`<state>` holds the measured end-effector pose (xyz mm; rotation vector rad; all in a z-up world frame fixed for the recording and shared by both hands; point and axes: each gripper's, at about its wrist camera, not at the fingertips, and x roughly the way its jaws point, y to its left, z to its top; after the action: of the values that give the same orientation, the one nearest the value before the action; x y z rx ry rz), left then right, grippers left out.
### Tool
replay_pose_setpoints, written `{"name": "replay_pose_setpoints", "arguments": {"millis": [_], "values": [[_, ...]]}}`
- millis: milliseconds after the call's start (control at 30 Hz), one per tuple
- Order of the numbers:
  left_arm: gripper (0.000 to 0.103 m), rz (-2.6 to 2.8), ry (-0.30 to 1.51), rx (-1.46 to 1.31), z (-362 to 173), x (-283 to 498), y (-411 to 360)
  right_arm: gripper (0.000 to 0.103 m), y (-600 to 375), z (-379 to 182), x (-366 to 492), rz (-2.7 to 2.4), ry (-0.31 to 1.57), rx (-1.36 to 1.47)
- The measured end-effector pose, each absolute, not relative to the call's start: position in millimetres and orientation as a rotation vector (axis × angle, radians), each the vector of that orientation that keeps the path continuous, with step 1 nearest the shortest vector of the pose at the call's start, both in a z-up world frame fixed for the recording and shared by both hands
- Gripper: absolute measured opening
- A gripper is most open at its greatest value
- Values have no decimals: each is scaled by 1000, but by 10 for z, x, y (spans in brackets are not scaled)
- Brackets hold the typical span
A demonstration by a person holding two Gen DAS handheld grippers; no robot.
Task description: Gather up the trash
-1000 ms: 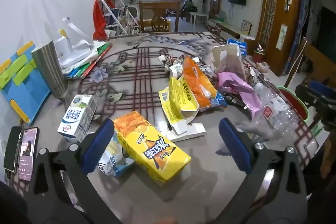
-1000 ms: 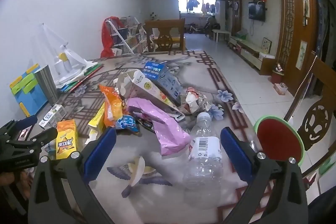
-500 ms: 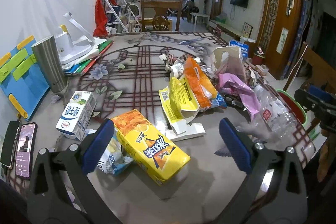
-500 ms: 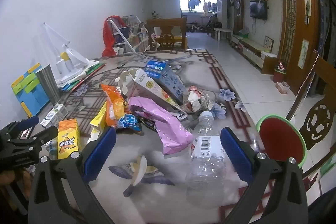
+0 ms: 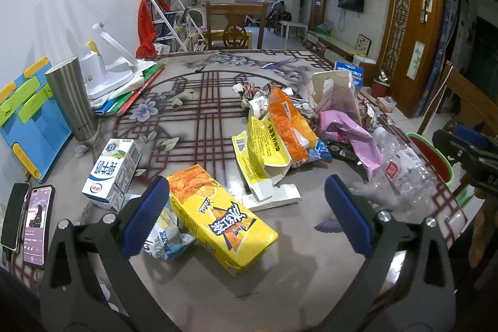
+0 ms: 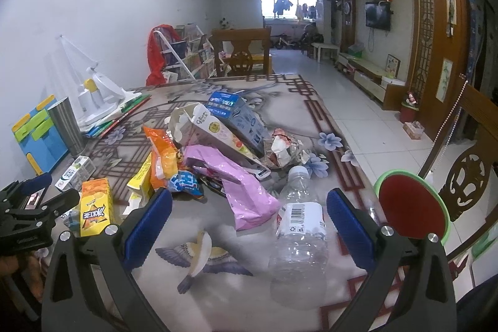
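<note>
Both claws open, nothing gripped.
Left claw (image 5: 247, 217) over yellow juice carton (image 5: 218, 213) at counter (image 5: 199, 279) near edge; right claw (image 6: 249, 226) beside plastic bottle (image 6: 300, 238). Judged light, crushable, slippery; best gripped across carton's narrow sides.

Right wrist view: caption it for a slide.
Open right gripper over a clear bottle beside a pink bag on the cluttered table.

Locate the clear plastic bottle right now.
The clear plastic bottle lies on its side on the table, between the open right gripper's fingers, just right of the pink bag.
</note>
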<state>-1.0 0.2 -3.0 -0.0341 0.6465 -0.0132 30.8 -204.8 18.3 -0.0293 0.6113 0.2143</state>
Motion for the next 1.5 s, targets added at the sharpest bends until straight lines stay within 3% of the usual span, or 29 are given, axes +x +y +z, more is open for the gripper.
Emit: {"name": "replay_pose_setpoints", "arguments": {"millis": [1500], "values": [[98, -2, 664, -47, -70, -11, 42, 96, -2034, 146, 299, 230, 629, -22]]}}
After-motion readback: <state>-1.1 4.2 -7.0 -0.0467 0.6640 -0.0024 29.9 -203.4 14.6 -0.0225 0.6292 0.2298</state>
